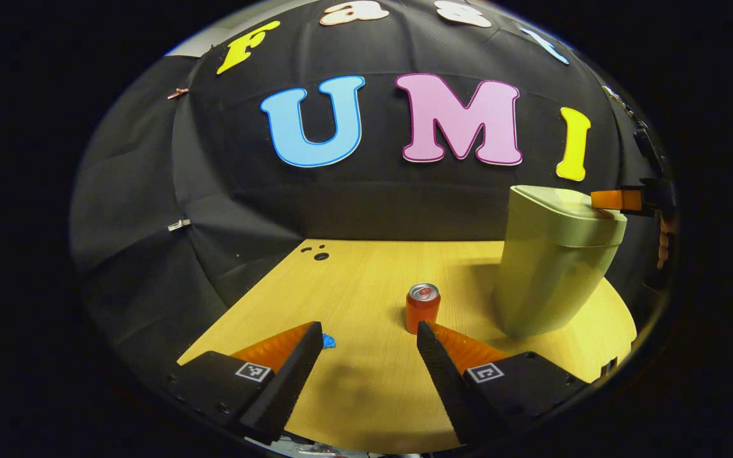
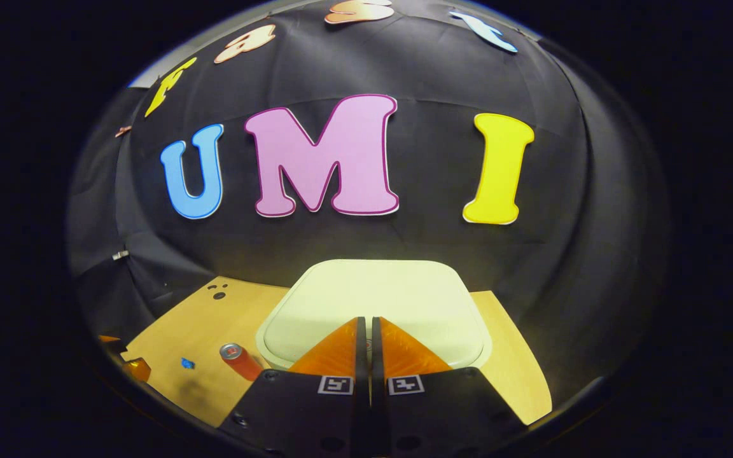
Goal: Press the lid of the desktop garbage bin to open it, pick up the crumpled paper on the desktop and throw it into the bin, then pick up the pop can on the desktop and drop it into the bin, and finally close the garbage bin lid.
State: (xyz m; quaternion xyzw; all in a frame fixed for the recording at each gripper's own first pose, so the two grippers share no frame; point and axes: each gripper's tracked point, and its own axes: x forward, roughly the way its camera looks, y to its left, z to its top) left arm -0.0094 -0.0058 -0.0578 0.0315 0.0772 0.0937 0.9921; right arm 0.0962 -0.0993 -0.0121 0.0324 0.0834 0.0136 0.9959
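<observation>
The left gripper [image 1: 369,334] hovers low over the table [image 1: 366,280], jaws released and wide apart. The can [image 1: 422,307] stands upright just beyond its right finger. A small blue scrap [image 1: 329,341], possibly the paper, lies by its left finger. The right gripper [image 2: 367,331] is clenched empty above the bin's [image 1: 548,267] closed lid [image 2: 373,299].

No legible text was found; square coded markers were seen on the left gripper [image 1: 369,337] and right gripper [image 2: 367,331]
</observation>
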